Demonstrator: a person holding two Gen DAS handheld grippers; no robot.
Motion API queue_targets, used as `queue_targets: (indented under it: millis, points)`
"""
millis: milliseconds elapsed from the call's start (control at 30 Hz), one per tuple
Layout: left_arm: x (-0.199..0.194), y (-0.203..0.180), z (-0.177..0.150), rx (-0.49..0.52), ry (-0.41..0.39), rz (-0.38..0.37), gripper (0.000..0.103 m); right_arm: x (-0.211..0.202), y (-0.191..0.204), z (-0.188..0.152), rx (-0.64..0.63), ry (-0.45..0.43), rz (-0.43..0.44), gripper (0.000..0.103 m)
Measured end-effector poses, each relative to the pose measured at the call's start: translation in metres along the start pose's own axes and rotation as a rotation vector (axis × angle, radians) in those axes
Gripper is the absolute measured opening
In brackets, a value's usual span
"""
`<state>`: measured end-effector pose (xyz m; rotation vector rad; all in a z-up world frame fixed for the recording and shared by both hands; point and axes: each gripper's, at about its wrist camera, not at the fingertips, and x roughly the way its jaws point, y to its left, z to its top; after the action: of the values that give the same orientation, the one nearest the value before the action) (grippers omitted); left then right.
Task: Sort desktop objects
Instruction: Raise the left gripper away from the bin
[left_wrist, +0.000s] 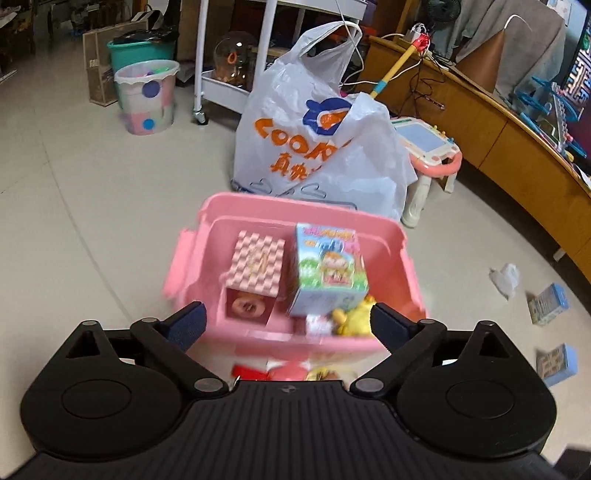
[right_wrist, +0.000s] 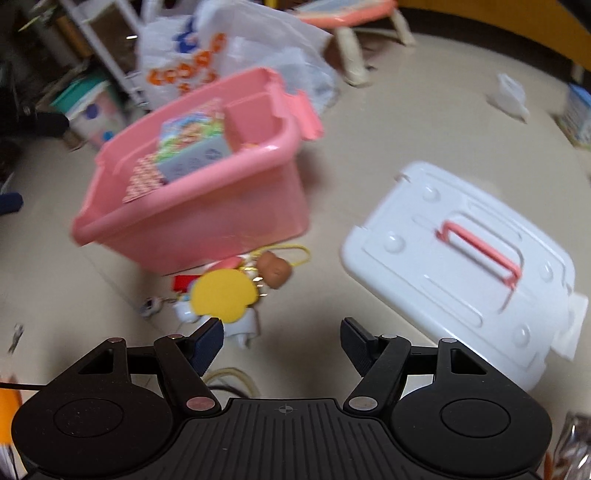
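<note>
**Two open grippers above a pink storage bin on a tiled floor**

Left wrist view: the left gripper has its jaws spread wide with nothing between the pads. Just beyond them stands the pink bin, lid off. Inside it, a pink checkered box stands beside a pale blue cartoon box, with a yellow plush toy at the near wall. Behind the bin rests a white plastic bag; two small blue boxes lie apart on the floor at right.

Right wrist view: the right gripper is likewise open and empty. Ahead lie a yellow disc toy and a brown figure, close against the bin's base. The white lid with a pink handle lies to the right of the bin.
</note>
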<state>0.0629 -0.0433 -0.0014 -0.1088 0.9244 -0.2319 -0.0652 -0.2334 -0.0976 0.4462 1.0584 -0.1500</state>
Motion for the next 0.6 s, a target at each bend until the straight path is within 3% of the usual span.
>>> queue_targets:
  millis: [333,600]
  points:
    - [-0.024,0.036,-0.045,-0.088,0.081,0.085,0.098,-0.022,0.005,-0.002,-0.049,0.015,-0.002,0.067]
    - [-0.036,0.042,-0.067,-0.044,0.167,0.17,0.098,-0.019,0.024,-0.019,-0.137,0.062,-0.02,0.066]
